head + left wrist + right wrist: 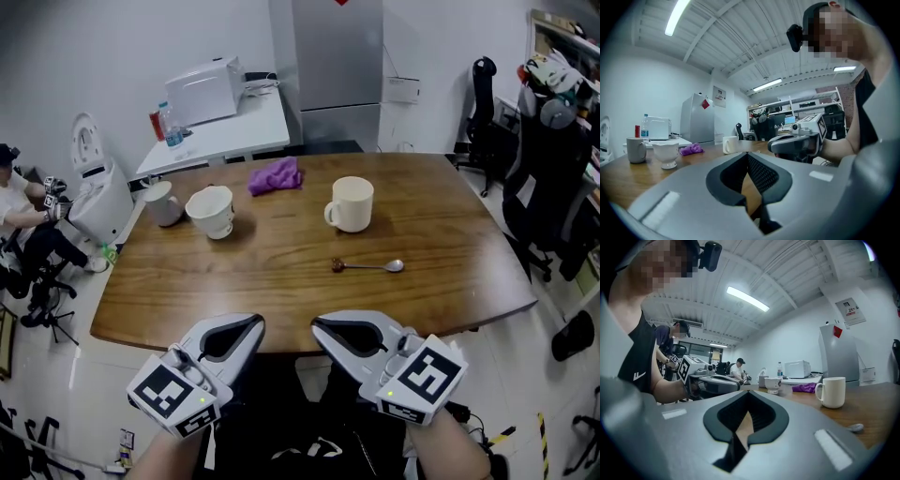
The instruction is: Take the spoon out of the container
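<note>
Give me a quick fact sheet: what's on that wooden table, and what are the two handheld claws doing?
Table: brown wooden table
Spoon: small metal spoon, lying flat on the wood, outside every cup
Cups: cream ceramic mug; white footed cup; grey mug
Cloth: crumpled purple cloth, near the far edge
Left gripper: shut, empty, at the near edge
Right gripper: shut, empty, at the near edge

Bright, even light from ceiling tubes (pixel 676 18) (soft shadows); gripper views bulge, edges dark
</note>
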Tool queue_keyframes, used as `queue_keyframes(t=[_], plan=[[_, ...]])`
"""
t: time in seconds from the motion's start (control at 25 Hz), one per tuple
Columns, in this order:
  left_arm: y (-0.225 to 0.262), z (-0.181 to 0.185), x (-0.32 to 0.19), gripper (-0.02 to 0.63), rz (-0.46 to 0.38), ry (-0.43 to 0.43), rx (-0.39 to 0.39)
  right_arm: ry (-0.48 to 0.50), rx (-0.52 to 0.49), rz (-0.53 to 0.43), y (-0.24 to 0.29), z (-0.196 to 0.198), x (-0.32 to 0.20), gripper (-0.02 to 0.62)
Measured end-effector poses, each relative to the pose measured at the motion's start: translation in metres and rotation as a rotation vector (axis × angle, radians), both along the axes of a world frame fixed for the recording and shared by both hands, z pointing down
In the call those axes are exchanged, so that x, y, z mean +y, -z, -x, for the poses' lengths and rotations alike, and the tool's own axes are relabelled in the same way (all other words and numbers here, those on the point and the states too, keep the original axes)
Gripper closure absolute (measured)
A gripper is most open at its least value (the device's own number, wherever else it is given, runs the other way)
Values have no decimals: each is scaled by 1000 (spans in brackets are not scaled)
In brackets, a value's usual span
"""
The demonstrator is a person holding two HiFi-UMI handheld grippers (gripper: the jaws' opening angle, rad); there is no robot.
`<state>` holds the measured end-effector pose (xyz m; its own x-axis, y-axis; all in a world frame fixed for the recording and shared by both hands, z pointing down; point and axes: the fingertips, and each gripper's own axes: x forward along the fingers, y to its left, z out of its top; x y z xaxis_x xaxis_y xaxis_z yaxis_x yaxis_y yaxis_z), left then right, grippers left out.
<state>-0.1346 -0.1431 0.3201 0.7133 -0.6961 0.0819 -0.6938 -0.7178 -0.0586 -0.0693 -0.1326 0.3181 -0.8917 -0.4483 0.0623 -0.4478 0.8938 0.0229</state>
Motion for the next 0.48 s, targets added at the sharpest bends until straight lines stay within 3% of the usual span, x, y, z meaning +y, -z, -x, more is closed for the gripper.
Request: queue_keyframes(t=[0.48], plan=[[2, 23, 9, 594, -7, 60, -23, 82, -2, -13, -1, 29, 3, 594]])
